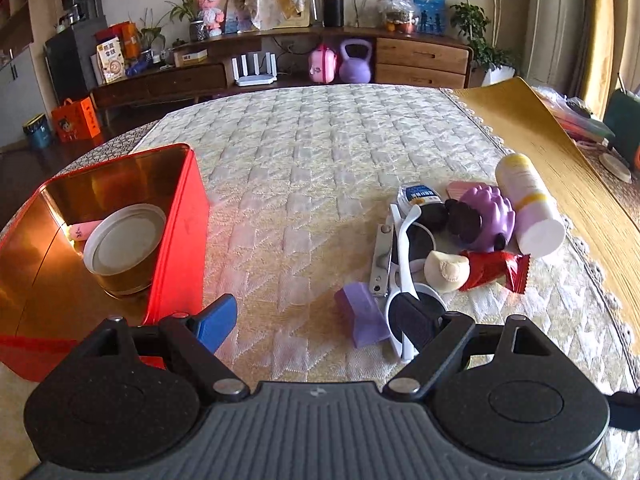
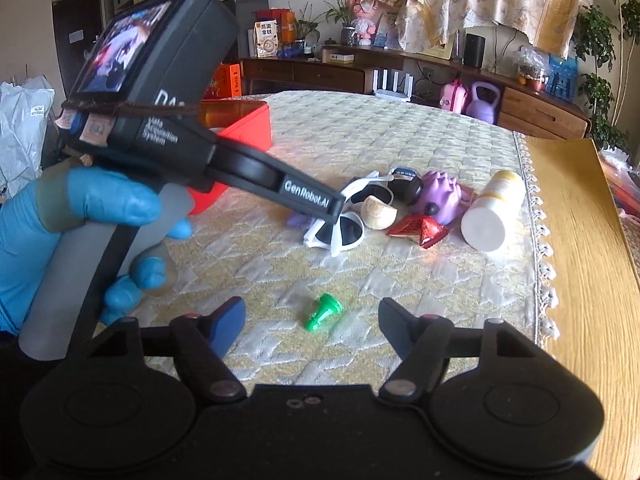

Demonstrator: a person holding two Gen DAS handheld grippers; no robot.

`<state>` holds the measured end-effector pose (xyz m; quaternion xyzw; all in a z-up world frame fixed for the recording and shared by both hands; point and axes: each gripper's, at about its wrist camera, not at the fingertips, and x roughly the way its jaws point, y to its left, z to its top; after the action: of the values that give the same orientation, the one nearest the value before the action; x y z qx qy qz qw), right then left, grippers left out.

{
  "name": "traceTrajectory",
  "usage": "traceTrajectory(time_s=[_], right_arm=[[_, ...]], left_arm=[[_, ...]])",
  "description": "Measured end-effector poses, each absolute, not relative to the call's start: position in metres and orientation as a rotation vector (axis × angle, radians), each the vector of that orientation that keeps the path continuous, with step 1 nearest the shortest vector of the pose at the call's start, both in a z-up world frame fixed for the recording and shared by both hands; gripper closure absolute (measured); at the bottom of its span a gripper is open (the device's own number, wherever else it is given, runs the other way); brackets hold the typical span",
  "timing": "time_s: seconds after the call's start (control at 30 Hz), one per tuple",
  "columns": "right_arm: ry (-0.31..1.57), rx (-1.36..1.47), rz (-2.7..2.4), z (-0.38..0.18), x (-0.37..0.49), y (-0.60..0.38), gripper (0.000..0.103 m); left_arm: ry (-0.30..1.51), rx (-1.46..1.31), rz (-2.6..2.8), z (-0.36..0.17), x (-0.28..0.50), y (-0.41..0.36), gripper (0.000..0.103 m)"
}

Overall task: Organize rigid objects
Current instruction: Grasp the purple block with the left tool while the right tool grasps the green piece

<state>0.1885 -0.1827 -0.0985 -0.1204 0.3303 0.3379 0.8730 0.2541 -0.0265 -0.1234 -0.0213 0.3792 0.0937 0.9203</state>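
Looking down your left gripper (image 1: 320, 320), the jaws stand wide with nothing between them, just bare quilted tablecloth (image 1: 312, 168). Its right finger sits over the white sunglasses (image 1: 400, 280) at the near edge of the pile, though I can't tell if it actually touches them. Your gloved hand (image 2: 60, 216) shows up in the right wrist view, wrapped round that gripper's handle.

Your right gripper (image 2: 312, 322) is partly spread, and the little green piece (image 2: 323, 312) lies on the cloth right between the fingers, not pinched; there's clear space either side of it.

The pile sits well right of the red tin (image 1: 176, 240): a purple block (image 1: 362, 316) just beside the sunglasses, metal nail clippers (image 1: 380, 260), a cream shell-like thing (image 1: 446, 270), a red foil packet (image 1: 496, 268), a purple spiky toy (image 1: 486, 216), and a white bottle (image 1: 528, 204) lying on its side at the far right.

Over on your left, the tin stands open with a gold lining. Inside it there's a round jar with a white lid (image 1: 124, 240) and something pink (image 1: 82, 230) tucked behind the jar.
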Motion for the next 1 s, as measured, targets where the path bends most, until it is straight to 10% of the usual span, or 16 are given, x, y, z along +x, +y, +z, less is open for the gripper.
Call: traceTrajectory(time_s=[0.3,1.0], right_arm=[[0.7,-0.273,0.713,-0.106,0.197,-0.171,0.048],[0.727,-0.219,0.64,-0.113,0.2,-0.174,0.088]], left_arm=[[0.78,-0.01,0.185,-0.127,0.257,-0.036,0.019],[0.824,-0.06,0.08,-0.131,0.266,-0.033,0.082]])
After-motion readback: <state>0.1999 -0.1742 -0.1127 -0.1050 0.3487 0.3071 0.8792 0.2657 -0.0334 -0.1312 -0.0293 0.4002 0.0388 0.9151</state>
